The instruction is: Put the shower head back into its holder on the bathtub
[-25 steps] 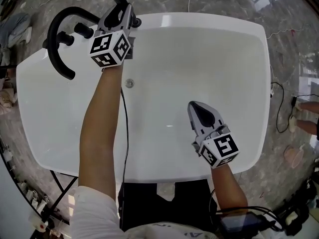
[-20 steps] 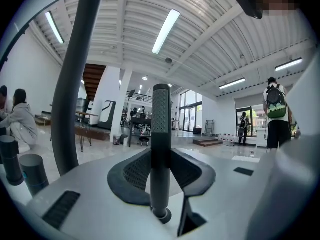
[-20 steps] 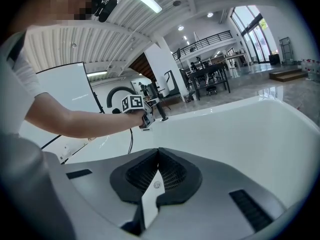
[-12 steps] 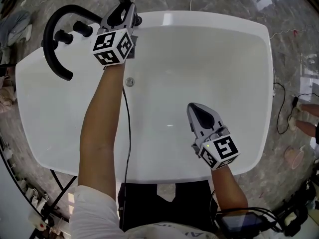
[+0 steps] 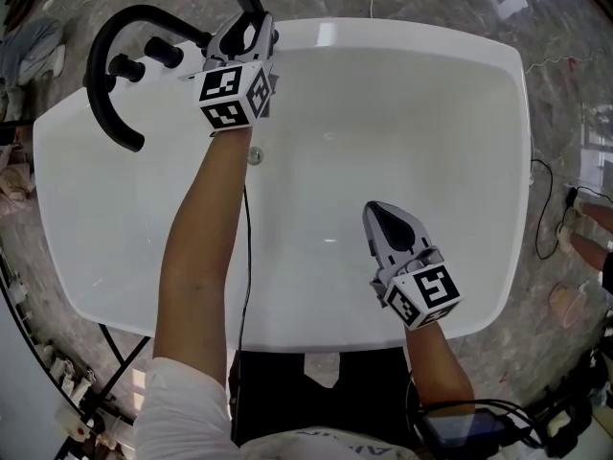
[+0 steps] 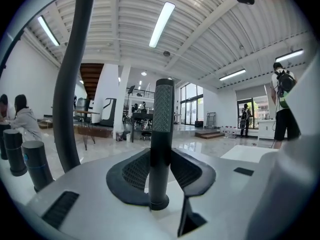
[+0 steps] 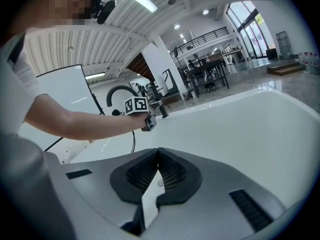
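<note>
Black shower head (image 6: 161, 134) upright, clamped in left gripper (image 5: 244, 34) at bathtub (image 5: 402, 29) far rim. Right gripper (image 5: 388, 223) jaws together, empty, over bathtub. Best held vertical, lowered straight into holder.

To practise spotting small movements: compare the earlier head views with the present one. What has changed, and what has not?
The left claw, shut on the shower head handle, has shifted slightly right, away from the faucet, and sunk a little. Nothing was grabbed or released. The right claw stays shut and empty over the bathtub.
</note>
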`<state>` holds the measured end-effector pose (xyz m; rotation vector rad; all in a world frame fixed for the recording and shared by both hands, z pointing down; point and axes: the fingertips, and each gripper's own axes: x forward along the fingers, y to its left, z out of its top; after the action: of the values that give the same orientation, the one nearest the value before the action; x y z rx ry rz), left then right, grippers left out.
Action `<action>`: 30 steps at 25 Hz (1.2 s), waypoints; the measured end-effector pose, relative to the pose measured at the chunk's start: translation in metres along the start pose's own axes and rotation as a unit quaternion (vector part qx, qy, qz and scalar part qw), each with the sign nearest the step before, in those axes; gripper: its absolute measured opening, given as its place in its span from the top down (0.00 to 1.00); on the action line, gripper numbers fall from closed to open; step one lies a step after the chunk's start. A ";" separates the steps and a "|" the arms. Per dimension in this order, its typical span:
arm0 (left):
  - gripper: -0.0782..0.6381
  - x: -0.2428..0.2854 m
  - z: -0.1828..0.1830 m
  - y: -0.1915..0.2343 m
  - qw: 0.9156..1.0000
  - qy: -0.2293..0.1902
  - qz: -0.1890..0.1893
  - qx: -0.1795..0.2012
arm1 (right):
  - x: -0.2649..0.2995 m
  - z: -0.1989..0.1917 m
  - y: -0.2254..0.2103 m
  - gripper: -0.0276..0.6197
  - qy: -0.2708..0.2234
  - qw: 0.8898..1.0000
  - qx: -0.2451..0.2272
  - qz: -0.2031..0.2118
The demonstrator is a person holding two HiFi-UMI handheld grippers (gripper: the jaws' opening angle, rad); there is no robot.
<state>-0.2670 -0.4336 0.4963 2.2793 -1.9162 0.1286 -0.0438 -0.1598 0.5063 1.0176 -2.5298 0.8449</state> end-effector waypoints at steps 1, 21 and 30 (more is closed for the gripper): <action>0.71 0.000 0.000 0.000 1.000 0.000 0.002 -0.002 | -0.001 -0.001 0.000 0.94 0.000 1.000 0.001 -0.001; 0.59 -0.107 0.047 -0.078 0.998 -0.012 -0.051 -0.019 | -0.059 0.013 0.033 0.94 -0.015 0.999 -0.013 -0.035; 0.66 -0.225 0.099 -0.128 0.992 -0.006 -0.114 0.046 | -0.121 0.029 0.086 0.94 -0.039 0.995 -0.043 -0.076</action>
<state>-0.1846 -0.2115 0.3526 2.5449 -1.6707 0.1796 -0.0195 -0.0628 0.3928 1.2178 -2.4903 0.6597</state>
